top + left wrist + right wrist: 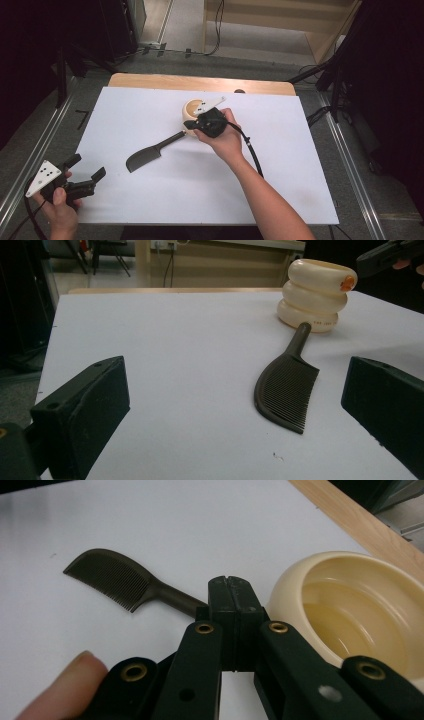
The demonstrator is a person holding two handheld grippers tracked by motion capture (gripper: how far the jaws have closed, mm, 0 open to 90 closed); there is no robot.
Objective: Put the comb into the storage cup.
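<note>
A dark comb (145, 156) (285, 390) (115, 577) lies flat on the white table sheet (290, 165), its handle pointing at a cream ribbed cup (191, 106) (315, 295) (350, 610). My right gripper (188, 125) (231, 582) hovers shut over the handle's end, right beside the cup, with nothing between its jaws. From the left gripper view it hangs above the cup (385, 255), apart from the comb. My left gripper (86, 167) (235, 375) is open at the near left corner, aimed at the comb's teeth from a distance.
The table's wooden far edge (200, 82) runs behind the cup. Black stands and cables sit on the floor around the table. The right gripper's cable (252, 152) trails along the forearm.
</note>
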